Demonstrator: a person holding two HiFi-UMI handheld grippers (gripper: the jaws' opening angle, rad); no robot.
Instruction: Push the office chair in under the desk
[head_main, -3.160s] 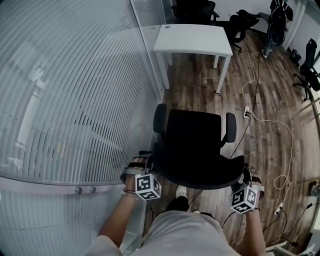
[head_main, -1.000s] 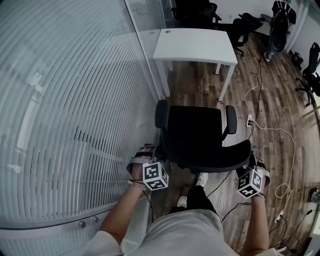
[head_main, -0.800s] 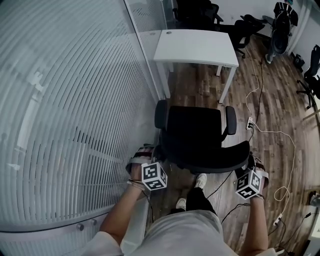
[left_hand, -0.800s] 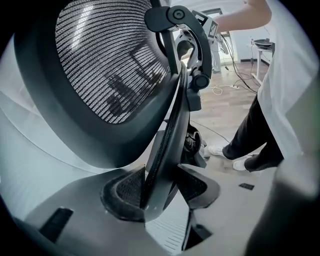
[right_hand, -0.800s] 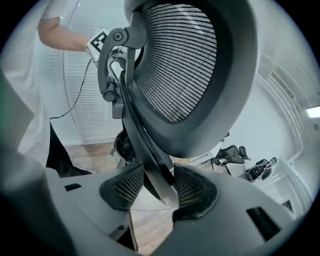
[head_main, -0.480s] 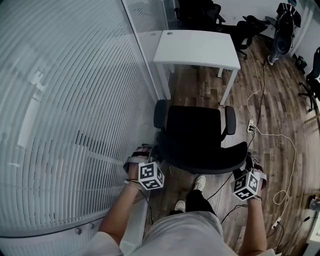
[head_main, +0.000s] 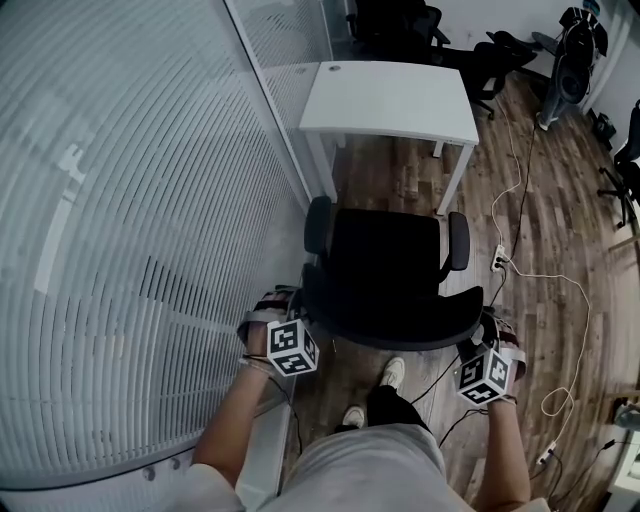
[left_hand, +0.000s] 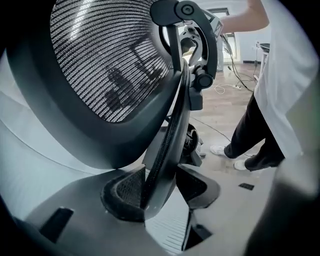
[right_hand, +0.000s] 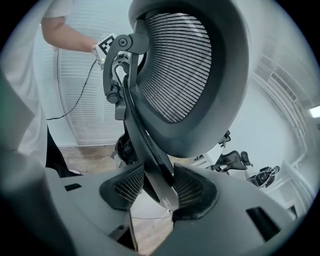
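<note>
wood-plank floor (head_main: 520, 230) and a ribbed glass wall (head_main: 120, 250) frame an office corner where a person stands behind a black chair (head_main: 385, 265) that faces a white desk (head_main: 390, 100). the left tongs (head_main: 292, 303) pinch the left rim of the mesh backrest (head_main: 400, 335), and the left gripper view shows that rim wedged between the ribbed pads (left_hand: 122, 192). the right tongs (head_main: 482, 325) clamp the opposite rim the same way, with the right gripper view showing the frame caught between its pads (right_hand: 192, 190). neither pair is spread free: both are closed on the chair.

the chair sits directly ahead of the tongs. its backrest spans from one pair to the other, and its seat and two armrests (head_main: 458, 240) lie further forward. the desk stands beyond the chair, straight ahead of both tongs. the seat's front edge is near the desk's legs but, as far as the head view shows, not yet beneath the top. the glass wall runs close along the outer side of the left tongs. a white cable (head_main: 545, 275) trails over the floor out past the right tongs. the person's shoes (head_main: 392, 372) fall behind and between the two pairs.

by this reading the grip is made and the chair is lined up with the desk. what is left is to roll the seat in under the desk and then let go.
</note>
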